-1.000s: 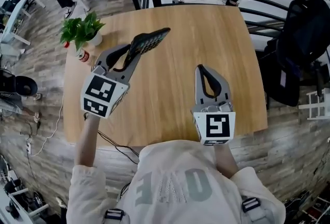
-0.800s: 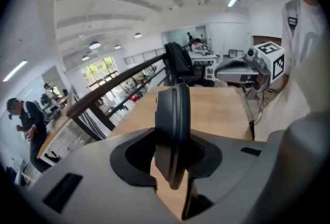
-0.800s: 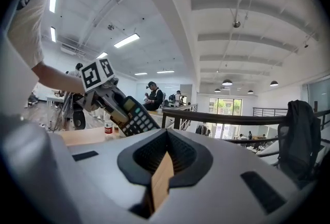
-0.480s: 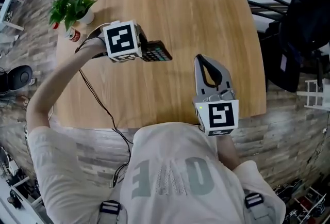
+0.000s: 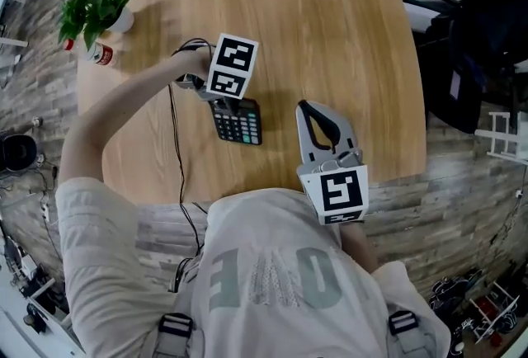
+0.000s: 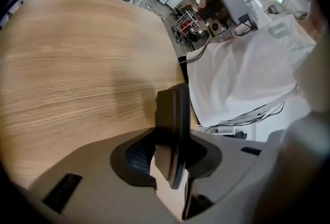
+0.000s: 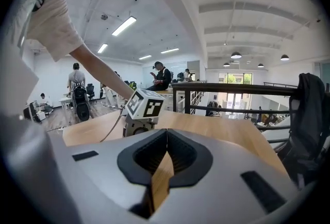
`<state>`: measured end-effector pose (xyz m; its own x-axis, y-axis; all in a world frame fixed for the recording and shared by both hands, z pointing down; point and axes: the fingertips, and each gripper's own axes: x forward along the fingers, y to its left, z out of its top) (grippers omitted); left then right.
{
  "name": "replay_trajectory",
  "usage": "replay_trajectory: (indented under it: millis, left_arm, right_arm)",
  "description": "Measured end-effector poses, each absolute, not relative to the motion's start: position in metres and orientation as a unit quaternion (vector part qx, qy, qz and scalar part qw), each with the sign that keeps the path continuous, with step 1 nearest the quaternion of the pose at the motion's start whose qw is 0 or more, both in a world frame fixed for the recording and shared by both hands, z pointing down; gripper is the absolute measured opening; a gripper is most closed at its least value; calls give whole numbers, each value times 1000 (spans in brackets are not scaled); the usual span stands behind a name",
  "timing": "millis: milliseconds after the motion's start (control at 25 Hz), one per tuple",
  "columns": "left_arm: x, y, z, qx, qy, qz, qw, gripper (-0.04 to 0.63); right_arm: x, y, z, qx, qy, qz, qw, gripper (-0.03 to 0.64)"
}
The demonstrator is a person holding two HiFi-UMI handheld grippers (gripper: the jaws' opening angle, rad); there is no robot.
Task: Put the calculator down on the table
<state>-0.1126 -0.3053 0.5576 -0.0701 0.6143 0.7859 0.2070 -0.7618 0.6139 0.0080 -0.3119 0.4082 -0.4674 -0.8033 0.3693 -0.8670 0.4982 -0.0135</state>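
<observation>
A black calculator (image 5: 238, 121) lies keys-up, low over the wooden table (image 5: 330, 26), near its front edge. I cannot tell whether it touches the wood. My left gripper (image 5: 224, 101) reaches in from the left under its marker cube and is shut on the calculator's far end. In the left gripper view the calculator (image 6: 172, 125) shows edge-on, pinched between the jaws of the left gripper (image 6: 172, 138). My right gripper (image 5: 318, 110) hovers to the right of the calculator, shut and empty. The right gripper (image 7: 165, 138) has its jaws pressed together, with the left gripper's marker cube (image 7: 144, 104) ahead.
A potted plant (image 5: 87, 10) and a small red-labelled bottle (image 5: 101, 55) stand at the table's far left corner. A black cable (image 5: 175, 150) trails from the left gripper over the front edge. A dark bag on a chair (image 5: 487, 43) sits right of the table.
The left gripper has swung round and come down with the calculator, from up over the table's left part to low near the front edge. The right gripper sank a little.
</observation>
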Motion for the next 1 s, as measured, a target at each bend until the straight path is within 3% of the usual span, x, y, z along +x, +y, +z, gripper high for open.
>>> replay_trajectory:
  millis: [520, 1000]
  left_arm:
    - [-94, -317, 603, 632, 348, 635, 275, 118]
    - [-90, -322, 619, 649, 340, 618, 286, 118]
  right_arm:
    - [6, -333, 474, 459, -846, 158, 220, 20]
    - [6, -348, 495, 447, -845, 165, 244, 20]
